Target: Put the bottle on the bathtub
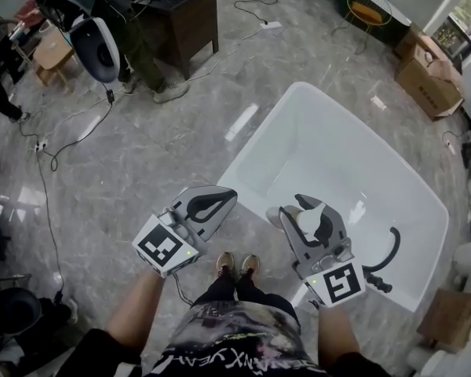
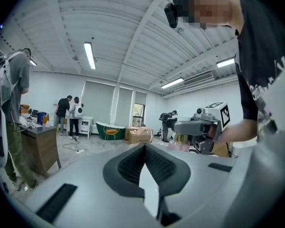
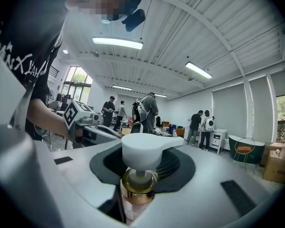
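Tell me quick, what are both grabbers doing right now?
Left gripper: closed, nothing in it.
Right gripper: closed on the pump bottle.

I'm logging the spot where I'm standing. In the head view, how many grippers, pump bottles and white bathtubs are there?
Grippers: 2, the left gripper and the right gripper
Pump bottle: 1
White bathtub: 1
Total: 4

The person wears a black, pale-lettered T-shirt [image 1: 235, 357] and brown shoes [image 1: 226, 263]; the grey left gripper [image 1: 228, 197] and right gripper [image 1: 297, 207] carry black-and-white marker cubes [image 1: 166, 250].
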### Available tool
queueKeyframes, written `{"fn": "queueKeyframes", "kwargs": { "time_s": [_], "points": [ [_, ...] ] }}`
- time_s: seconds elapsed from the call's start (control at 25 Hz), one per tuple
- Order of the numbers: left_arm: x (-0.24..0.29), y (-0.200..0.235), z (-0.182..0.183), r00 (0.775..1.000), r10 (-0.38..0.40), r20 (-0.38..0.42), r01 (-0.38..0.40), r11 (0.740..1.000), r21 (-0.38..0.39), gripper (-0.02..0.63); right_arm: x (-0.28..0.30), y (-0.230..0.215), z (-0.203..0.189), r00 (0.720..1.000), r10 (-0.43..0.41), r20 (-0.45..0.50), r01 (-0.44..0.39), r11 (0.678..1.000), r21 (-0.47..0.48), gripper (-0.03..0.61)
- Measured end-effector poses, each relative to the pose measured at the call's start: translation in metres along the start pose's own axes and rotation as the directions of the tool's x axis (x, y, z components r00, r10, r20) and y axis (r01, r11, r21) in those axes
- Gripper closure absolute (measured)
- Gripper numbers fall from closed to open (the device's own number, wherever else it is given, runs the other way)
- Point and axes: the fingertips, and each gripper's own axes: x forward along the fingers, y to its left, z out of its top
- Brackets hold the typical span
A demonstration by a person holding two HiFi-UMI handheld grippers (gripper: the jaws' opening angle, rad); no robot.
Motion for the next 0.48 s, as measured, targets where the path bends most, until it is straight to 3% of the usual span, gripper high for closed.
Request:
{"fn": "queueKeyframes", "kwargs": {
  "time_s": [0.48],
  "points": [
    [0.023,-0.007,-0.013,1.0,-0.008,0.001,0.008,1.0,0.007,0.603,0.0,-0.015,-0.019,1.0,0.01,0.019,-0.011,1.0,0.015,0.448]
  ]
}}
